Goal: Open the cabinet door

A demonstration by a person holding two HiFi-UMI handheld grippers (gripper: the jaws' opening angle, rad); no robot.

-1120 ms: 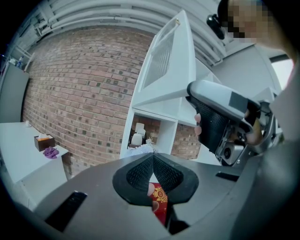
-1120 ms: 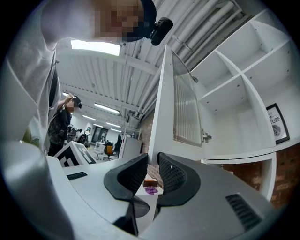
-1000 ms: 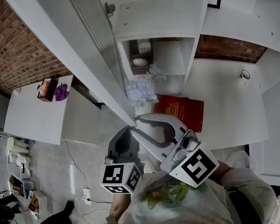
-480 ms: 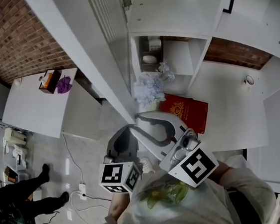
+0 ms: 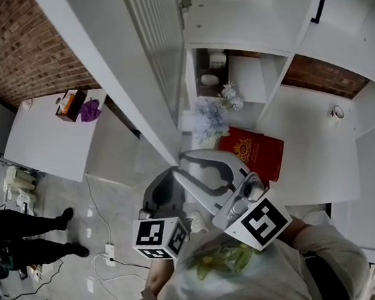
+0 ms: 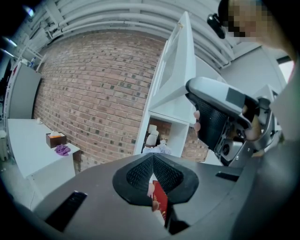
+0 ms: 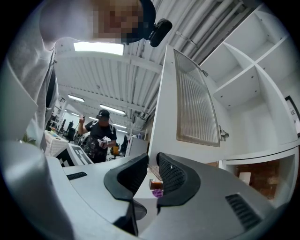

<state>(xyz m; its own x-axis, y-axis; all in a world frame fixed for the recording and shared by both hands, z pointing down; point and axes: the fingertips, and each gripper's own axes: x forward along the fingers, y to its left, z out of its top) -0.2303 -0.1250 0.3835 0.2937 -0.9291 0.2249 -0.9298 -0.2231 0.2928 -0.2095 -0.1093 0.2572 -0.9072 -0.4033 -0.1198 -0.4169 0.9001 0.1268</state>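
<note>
Grey left tongs [image 6: 153, 161], grey right tongs [image 7: 151, 164], black ribbed pads [image 7: 173, 176], black-and-white marker cubes [image 5: 257, 222], pale green-printed shirt [image 5: 269, 279]

cabinet door [image 5: 157, 48]: white frame, ribbed translucent panel, swung wide open, running from 12 o'clock toward centre; hinge [image 5: 185, 3] at 12 o'clock end.

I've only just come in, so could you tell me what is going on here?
A person holds a gripper in each hand in front of a white cabinet. The cabinet door, with its ribbed pane, is swung wide open. Neither gripper is on it. The left gripper is shut on nothing, and the right gripper has its jaws slightly apart and empty. A red book and flowers sit on the white surface below.
</note>
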